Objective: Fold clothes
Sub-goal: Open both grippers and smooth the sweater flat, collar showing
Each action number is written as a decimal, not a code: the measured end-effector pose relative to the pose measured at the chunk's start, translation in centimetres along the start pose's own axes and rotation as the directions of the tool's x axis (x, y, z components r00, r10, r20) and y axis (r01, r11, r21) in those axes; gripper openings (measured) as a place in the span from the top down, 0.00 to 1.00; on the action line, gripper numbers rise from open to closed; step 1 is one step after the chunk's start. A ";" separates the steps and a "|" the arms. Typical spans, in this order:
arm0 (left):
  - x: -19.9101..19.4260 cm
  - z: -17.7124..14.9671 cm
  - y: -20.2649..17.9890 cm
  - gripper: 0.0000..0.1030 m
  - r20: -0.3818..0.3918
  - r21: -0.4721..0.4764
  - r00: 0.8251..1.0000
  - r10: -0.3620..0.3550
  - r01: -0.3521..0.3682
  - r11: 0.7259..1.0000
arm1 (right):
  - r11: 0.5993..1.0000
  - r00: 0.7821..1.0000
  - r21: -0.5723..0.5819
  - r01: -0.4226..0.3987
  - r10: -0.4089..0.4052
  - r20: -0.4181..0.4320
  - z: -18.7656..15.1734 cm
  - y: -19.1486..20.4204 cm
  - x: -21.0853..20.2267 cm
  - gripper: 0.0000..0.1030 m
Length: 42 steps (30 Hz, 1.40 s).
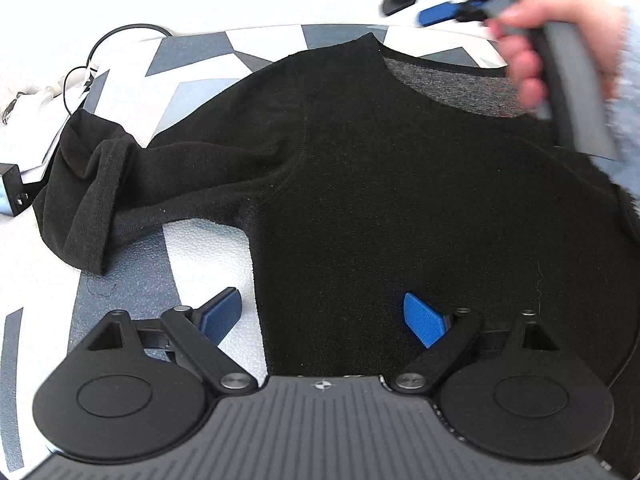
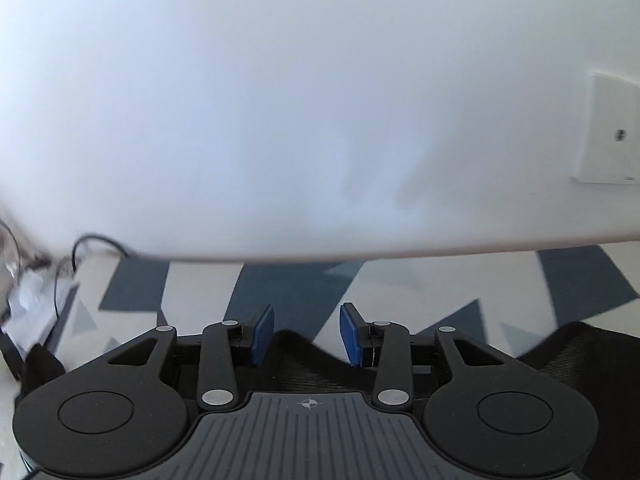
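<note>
1. Black sweater (image 1: 380,184): spread flat on the patterned mat (image 1: 192,60), neckline toward the mat's far edge, one sleeve (image 1: 92,200) bunched over the left edge.
2. Left gripper (image 1: 324,320): jaws wide apart, holding nothing, above the sweater's near side edge.
3. Right gripper (image 2: 307,334): jaws partly open, empty (hand (image 1: 548,44) gripping its handle), raised near the collar.
4. Black cable (image 1: 120,36): far left corner.

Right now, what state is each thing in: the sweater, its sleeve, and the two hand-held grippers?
Black sweater: spread flat on the patterned mat, not folded.
Sleeve: bunched, doubled over at the cuff.
Left hand-held gripper: open, over the sweater's side edge.
Right hand-held gripper: open, above the neckline, holding nothing.
</note>
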<state>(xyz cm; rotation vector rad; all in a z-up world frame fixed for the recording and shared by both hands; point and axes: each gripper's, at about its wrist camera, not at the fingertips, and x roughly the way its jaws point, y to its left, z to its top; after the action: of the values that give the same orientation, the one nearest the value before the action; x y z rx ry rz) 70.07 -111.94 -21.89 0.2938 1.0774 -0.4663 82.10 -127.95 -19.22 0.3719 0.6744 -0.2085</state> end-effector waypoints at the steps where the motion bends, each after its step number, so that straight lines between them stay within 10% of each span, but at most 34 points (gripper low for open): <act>1: 0.1 0.1 0.1 0.09 -0.001 0.000 1.000 0.000 0.000 1.000 | 1.000 1.000 -0.005 0.019 -0.019 0.011 -0.3 -0.7 -1.0 0.62; 12: 0.8 0.6 0.2 0.00 -0.019 -0.005 1.000 0.008 -0.008 1.000 | 0.934 0.934 -0.025 0.355 -0.356 -0.034 -5.3 -12.6 -7.3 0.60; 24: 1.1 0.4 0.7 0.00 -0.006 -0.022 1.000 0.016 -0.016 1.000 | 0.920 0.921 0.055 0.389 -0.387 -0.034 -3.7 -16.2 -3.2 0.60; 32: 1.1 0.8 1.0 0.00 -0.022 -0.033 1.000 0.021 -0.021 0.999 | 0.911 0.907 0.142 0.387 -0.404 0.119 -4.2 -18.4 -12.9 0.53; 42: 1.5 1.3 1.0 0.00 -0.032 -0.019 0.999 0.019 -0.019 1.000 | 0.887 0.894 0.162 0.432 -0.445 0.055 -14.3 -20.9 -22.8 0.53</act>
<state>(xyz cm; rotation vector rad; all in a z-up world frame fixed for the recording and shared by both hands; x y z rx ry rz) 72.15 -111.94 -22.62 0.2949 1.1086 -0.4352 50.12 -139.70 -20.44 0.3423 0.6486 -0.7082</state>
